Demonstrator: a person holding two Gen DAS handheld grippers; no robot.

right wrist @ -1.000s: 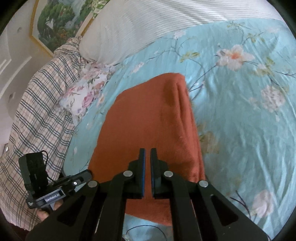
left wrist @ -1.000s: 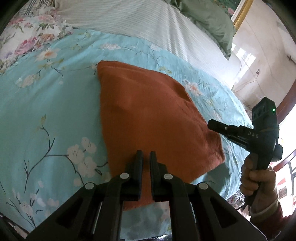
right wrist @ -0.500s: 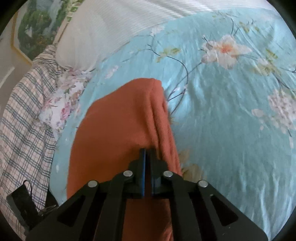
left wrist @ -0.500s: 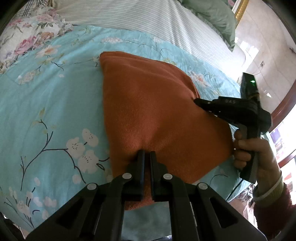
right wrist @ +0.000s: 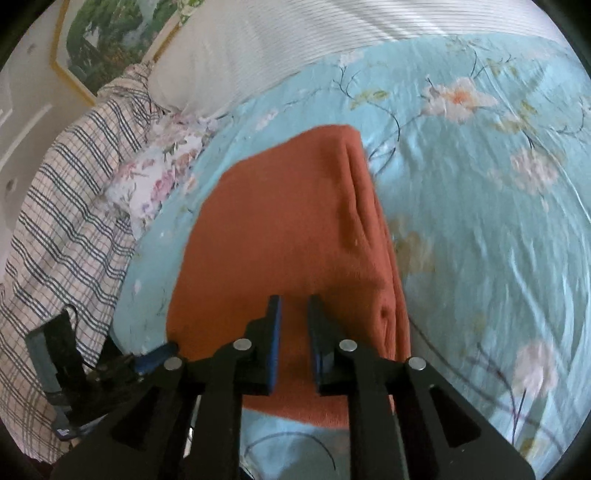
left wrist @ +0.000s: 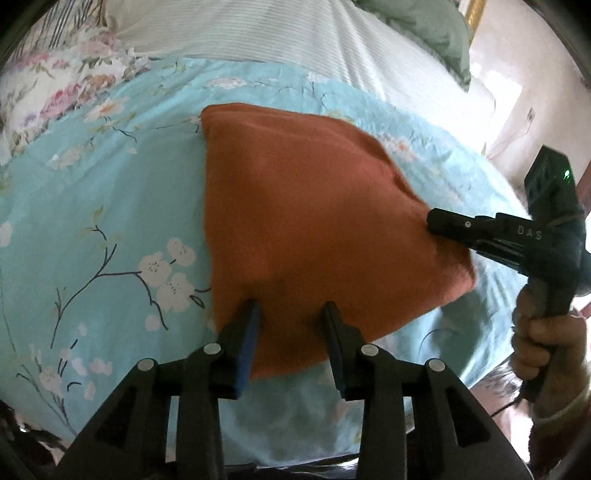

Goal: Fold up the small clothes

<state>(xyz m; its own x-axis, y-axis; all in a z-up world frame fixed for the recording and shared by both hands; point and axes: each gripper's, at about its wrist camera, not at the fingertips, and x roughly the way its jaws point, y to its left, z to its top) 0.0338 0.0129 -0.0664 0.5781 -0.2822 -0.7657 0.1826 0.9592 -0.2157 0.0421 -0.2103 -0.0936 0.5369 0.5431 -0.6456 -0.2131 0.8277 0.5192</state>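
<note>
A folded rust-orange garment point(left wrist: 314, 221) lies flat on the turquoise floral bedspread point(left wrist: 92, 221). It also shows in the right wrist view point(right wrist: 288, 236), with stacked fold edges along its right side. My left gripper point(left wrist: 291, 306) is open over the garment's near edge and holds nothing. My right gripper point(right wrist: 295, 301) is partly open above the garment's near end, with nothing between the fingers. In the left wrist view the right gripper point(left wrist: 436, 221) points at the garment's right edge.
White striped bedding point(left wrist: 295, 44) and a green pillow point(left wrist: 424, 22) lie at the far side. A floral pillow point(right wrist: 159, 177) and a plaid cloth point(right wrist: 66, 206) lie left of the garment. A framed picture point(right wrist: 122, 33) hangs on the wall.
Both grippers were shut and pressed on the garment; both have now opened and lifted back slightly. The right gripper drew back toward the garment's right edge.
</note>
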